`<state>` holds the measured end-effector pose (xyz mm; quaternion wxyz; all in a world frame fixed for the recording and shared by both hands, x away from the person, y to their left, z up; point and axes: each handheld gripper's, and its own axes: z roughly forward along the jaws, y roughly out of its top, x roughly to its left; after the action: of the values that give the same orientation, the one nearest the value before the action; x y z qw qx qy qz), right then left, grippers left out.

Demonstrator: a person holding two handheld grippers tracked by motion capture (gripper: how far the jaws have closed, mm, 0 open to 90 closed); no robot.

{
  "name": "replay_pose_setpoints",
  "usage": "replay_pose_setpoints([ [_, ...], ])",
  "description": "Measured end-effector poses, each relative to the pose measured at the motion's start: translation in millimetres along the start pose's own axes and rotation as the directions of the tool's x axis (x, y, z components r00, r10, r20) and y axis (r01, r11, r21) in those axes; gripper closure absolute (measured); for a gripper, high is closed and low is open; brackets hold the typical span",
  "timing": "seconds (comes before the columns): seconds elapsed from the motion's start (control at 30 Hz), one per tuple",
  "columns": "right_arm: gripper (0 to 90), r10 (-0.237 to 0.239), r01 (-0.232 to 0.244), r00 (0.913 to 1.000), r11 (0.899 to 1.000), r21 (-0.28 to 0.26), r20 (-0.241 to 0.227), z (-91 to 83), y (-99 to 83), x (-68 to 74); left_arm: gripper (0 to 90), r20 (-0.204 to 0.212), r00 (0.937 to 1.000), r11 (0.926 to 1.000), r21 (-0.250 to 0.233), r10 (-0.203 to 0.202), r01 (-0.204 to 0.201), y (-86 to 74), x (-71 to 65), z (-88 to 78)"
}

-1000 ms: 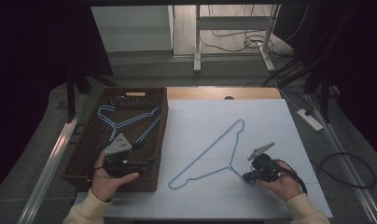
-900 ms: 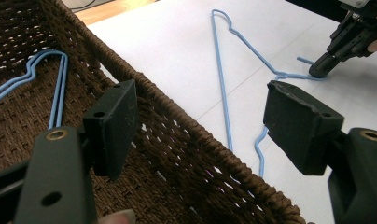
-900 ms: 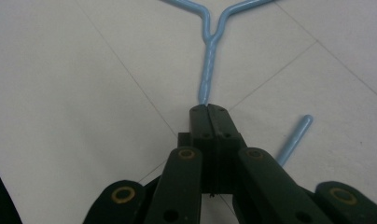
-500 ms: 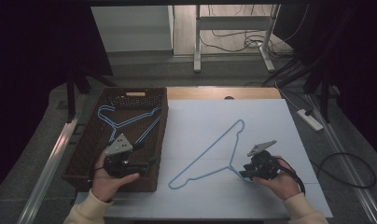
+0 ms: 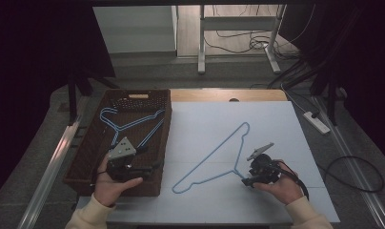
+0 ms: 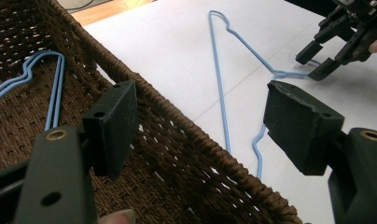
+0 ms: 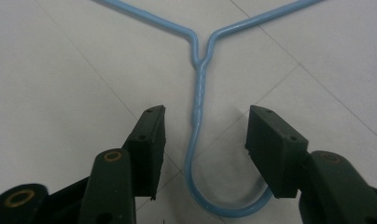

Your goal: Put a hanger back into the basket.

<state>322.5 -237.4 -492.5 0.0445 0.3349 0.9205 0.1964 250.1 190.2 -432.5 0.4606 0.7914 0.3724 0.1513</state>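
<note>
Fingers of the right gripper stand spread and have just been opening; the blue hanger lies flat on the white table, its hook between them, and neither pad presses it. Left gripper fingers are spread wide over the basket rim, holding nothing. From the high view, more hangers lie in the basket, left of the table sheet. Its own view shows the hook's twisted neck close up; the left gripper view catches the right gripper's tips at the hook.
</note>
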Motion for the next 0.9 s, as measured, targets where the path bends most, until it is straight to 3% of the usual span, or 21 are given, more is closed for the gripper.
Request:
replay_pose_setpoints([
  [0.27, 60.2, 0.006, -0.011, 0.9978, 0.996, 0.086, 0.066, 4.4, 3.0, 8.1, 26.8, 0.003, 1.0, 1.0, -0.001, 0.0, 0.0, 0.0, -0.4, 0.3],
  [0.37, 71.7, 0.021, -0.029, 0.9965, 0.994, 0.102, 0.081, 4.1, 4.1, 11.7, 26.8, 0.002, 1.0, 1.0, -0.001, 0.001, -0.001, 0.1, -0.8, 0.2],
  [0.53, 85.9, 0.105, -0.115, 0.9907, 0.985, 0.132, 0.087, 4.9, 7.9, 14.9, 26.8, 0.004, 1.0, 1.0, -0.002, 0.008, -0.008, 1.2, -2.9, 0.0],
  [0.57, 85.9, 0.105, -0.115, 0.9907, 0.985, 0.132, 0.087, 4.9, 7.9, 14.9, 26.8, 0.004, 1.0, 1.0, -0.002, 0.008, -0.008, 1.2, -2.9, 0.0],
  [0.6, 86.6, 0.136, -0.146, 0.9873, 0.981, 0.131, 0.083, 5.2, 8.2, 14.0, 26.8, 0.005, 0.9999, 0.9999, -0.004, 0.012, -0.012, 1.9, -4.3, 0.1],
  [0.9, 88.1, 0.176, -0.181, 0.9829, 0.978, 0.108, 0.054, -0.4, 6.9, 7.9, 26.9, 0.028, 0.9988, 0.9991, -0.003, 0.041, -0.041, 12.0, -18.6, 3.4],
])
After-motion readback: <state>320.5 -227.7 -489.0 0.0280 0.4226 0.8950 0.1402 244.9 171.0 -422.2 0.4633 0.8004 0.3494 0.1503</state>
